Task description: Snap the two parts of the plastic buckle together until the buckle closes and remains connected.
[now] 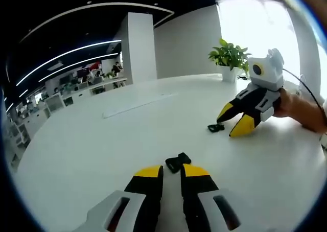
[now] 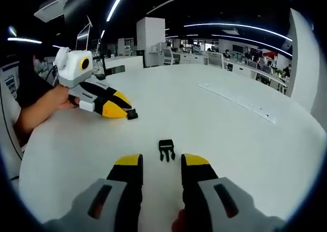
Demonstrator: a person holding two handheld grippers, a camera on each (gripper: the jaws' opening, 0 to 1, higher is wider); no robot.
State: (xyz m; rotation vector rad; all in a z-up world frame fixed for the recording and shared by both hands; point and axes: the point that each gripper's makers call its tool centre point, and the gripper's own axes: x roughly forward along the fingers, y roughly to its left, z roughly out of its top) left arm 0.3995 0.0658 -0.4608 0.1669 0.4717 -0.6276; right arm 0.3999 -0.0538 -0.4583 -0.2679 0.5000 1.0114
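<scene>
Buckle halves lie apart on the white table (image 1: 76,155), not yet joined; nearest in the left gripper view, one black half (image 1: 178,162) sits at lower centre, right at the tips of the left gripper (image 1: 171,171), whose yellow-tipped jaws stand narrowly parted, the piece touching or just ahead of them and not clearly held; in the right gripper view the pronged half (image 2: 166,149) lies just beyond the right gripper (image 2: 161,160), jaws open to a moderate gap with nothing between them; its prongs point down-frame toward the jaws, long axis running roughly up and down the frame; the other half's heading is too small to read. Farther off, each view shows the opposite gripper at its piece: right gripper at upper right of the left view, jaws spread beside the pronged half (image 1: 215,127); left gripper (image 2: 126,111) at upper left of the right view, with the other half (image 2: 132,114) at its tips. Judgement: seat each half squarely between the jaws, grip across the flat body and leave the prongs free; align prongs to socket on one line before pressing; a skewed pinch may flick the piece away. Potted plant (image 1: 231,58) far back.
</scene>
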